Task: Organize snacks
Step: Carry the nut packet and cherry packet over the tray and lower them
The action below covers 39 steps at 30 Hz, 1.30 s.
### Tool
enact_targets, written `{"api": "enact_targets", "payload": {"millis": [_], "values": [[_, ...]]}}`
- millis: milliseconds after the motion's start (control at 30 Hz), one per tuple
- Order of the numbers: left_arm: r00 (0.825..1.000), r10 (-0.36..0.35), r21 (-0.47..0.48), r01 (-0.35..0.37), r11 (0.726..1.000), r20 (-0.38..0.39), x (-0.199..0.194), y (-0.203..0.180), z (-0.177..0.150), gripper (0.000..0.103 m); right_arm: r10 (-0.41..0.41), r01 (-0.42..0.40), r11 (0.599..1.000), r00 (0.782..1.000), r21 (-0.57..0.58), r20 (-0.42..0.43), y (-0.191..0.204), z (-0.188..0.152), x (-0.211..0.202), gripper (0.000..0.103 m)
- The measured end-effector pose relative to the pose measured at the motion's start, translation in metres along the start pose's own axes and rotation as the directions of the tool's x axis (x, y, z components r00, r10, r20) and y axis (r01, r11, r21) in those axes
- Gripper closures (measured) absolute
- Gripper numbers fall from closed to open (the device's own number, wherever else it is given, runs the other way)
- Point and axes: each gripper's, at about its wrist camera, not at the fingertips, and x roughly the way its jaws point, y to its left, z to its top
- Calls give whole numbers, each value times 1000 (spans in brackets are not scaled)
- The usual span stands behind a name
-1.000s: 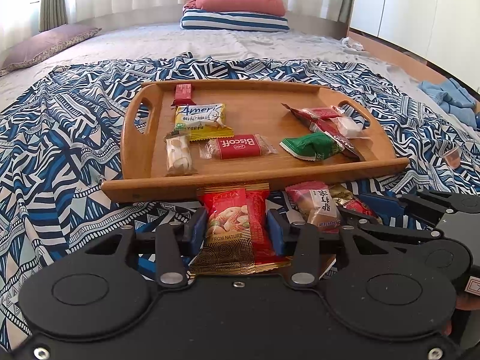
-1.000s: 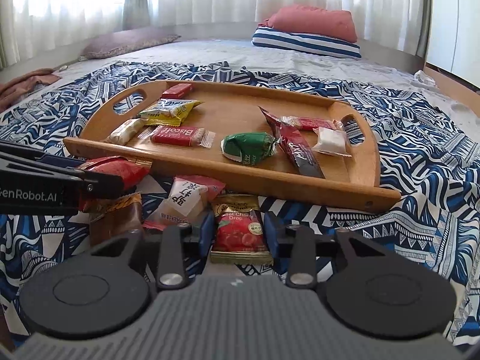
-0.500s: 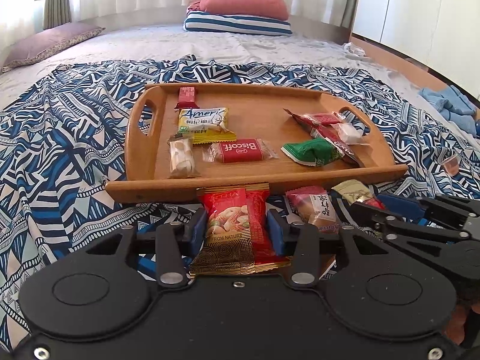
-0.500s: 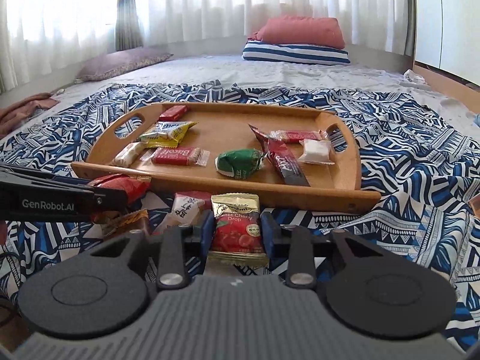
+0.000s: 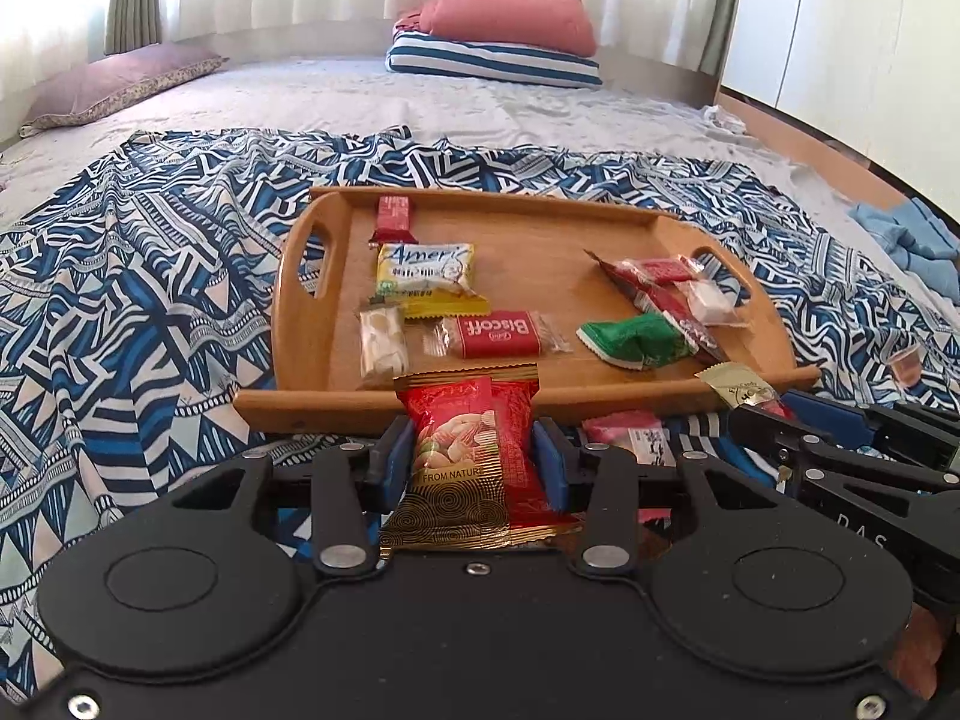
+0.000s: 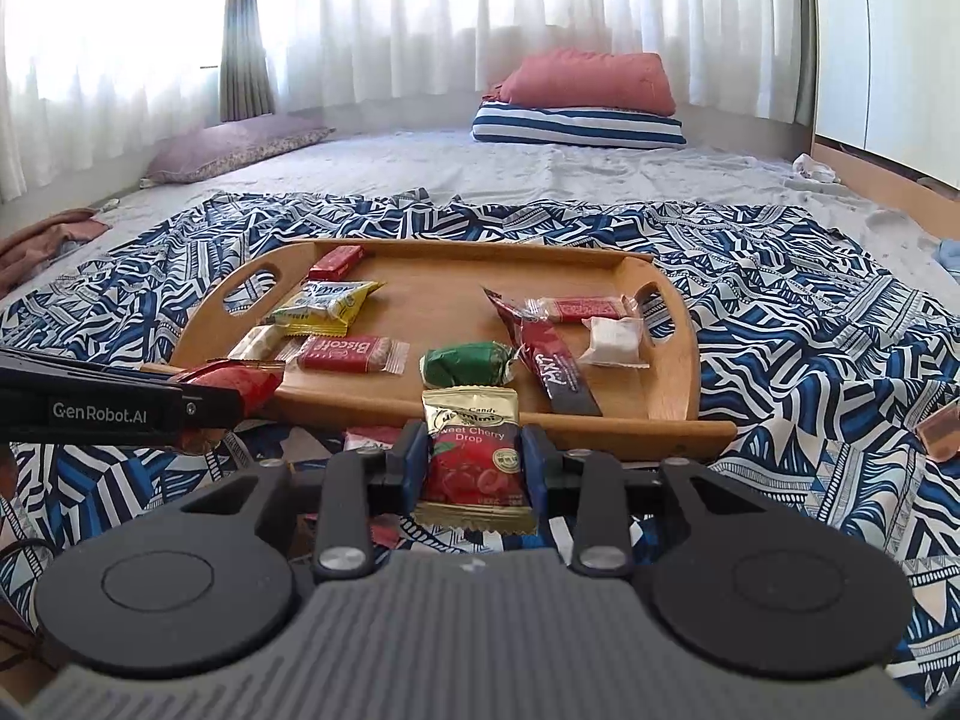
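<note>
My left gripper [image 5: 473, 459] is shut on a red and gold nut packet [image 5: 465, 456], held just before the near rim of the wooden tray [image 5: 600, 228]. My right gripper [image 6: 474, 459] is shut on a gold and red cherry drop packet [image 6: 474, 456], also lifted in front of the tray [image 6: 672, 384]. Several snacks lie in the tray: a Biscoff bar [image 5: 495, 335], a yellow packet [image 5: 427, 273], a green packet [image 5: 639, 341]. From the left wrist view the right gripper [image 5: 756, 399] shows at the right; from the right wrist view the left gripper [image 6: 252, 381] shows at the left.
A pink snack packet [image 5: 630, 435] lies on the blue patterned cloth [image 5: 132, 312] between the grippers. A small cup [image 6: 942, 432] sits on the cloth at the right. Pillows [image 6: 576, 102] lie at the far end of the bed, and white cupboards [image 5: 852, 30] stand on the right.
The right gripper has risen with the cherry drop packet, so the tray sits lower in its view. The left gripper has stayed about where it was, still gripping the nut packet.
</note>
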Motion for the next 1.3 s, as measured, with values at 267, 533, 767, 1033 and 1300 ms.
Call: {"api": "enact_targets", "payload": {"millis": [267,533,767,1033,1300], "values": [[999,-15,3,15,1000,32,-5,0,21,62,-8,8,1000,1000,20,16,-6,18,0,64],[997,-64,-29,66,997,49,-1,14,57,62,-44,42,998,998,36,44,-24,50,4,64],[995,-86,-62,89,994,47,12,24,91,62,-53,51,997,998,63,32,-42,75,21,64],[995,-88,-99,91,991,36,45,33,131,62,-42,42,992,999,122,-6,-67,105,52,64],[997,-77,-133,73,988,-25,107,34,165,62,-26,38,983,997,177,-69,-90,121,108,64]]}}
